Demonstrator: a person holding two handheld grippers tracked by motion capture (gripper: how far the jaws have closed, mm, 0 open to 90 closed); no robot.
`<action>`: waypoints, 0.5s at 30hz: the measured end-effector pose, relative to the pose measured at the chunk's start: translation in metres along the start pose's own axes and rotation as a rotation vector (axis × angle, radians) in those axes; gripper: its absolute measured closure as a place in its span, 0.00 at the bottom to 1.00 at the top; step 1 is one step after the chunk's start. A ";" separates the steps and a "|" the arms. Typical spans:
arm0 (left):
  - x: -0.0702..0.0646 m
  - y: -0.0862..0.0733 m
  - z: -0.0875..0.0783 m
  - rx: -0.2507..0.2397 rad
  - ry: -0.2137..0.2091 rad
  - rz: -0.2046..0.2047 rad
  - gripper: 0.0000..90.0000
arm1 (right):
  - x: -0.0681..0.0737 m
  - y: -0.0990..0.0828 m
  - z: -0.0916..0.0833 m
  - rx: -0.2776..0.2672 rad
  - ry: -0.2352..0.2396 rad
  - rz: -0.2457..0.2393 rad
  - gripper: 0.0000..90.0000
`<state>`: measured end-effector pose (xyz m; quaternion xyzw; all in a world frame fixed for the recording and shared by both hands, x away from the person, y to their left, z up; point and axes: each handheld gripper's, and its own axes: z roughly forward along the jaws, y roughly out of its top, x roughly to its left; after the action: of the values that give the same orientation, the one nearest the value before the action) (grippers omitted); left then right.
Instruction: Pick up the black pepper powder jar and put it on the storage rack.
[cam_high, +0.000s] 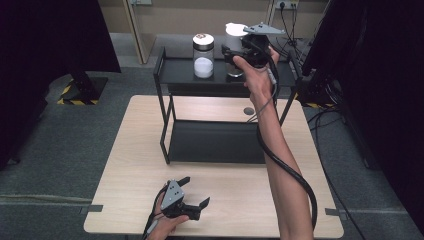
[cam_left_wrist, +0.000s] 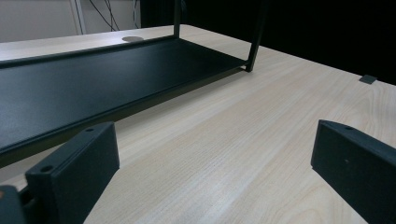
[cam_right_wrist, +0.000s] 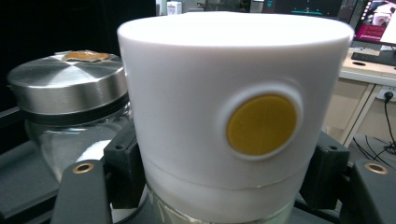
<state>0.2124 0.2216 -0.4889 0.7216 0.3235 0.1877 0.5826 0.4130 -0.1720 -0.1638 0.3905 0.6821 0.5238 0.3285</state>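
Nearest the person, the left tongs (cam_high: 192, 192) rest low over the front of the light wooden desk (cam_high: 130, 165), jaws spread wide with nothing between them; the left gripper view looks across bare wood toward the lower tray of the black metal shelf (cam_left_wrist: 93, 88). Farther off, the right tongs (cam_high: 239, 54) are raised to the shelf's upper level and clamp the white-lidded jar (cam_right_wrist: 224, 116) from both sides, just under its lid. That jar is a clear glass cylinder capped by a tall, smooth white lid bearing a round yellow disc on its side. It stands upright, long axis vertical, lid upward, at the right part of the top shelf. Just beside it stands a metal-lidded jar (cam_high: 203, 55) holding white powder.
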 end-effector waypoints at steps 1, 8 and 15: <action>0.000 0.000 0.000 0.001 -0.001 0.000 0.00 | 0.000 0.000 0.001 0.001 -0.002 0.002 0.34; 0.000 0.000 0.000 0.000 0.000 0.002 0.00 | 0.000 -0.004 0.004 0.003 -0.003 0.009 0.34; -0.001 0.000 0.000 0.002 -0.003 0.006 0.00 | -0.003 -0.003 0.003 0.008 -0.002 0.025 0.34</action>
<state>0.2117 0.2206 -0.4889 0.7234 0.3207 0.1877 0.5819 0.4163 -0.1733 -0.1674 0.4008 0.6788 0.5250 0.3208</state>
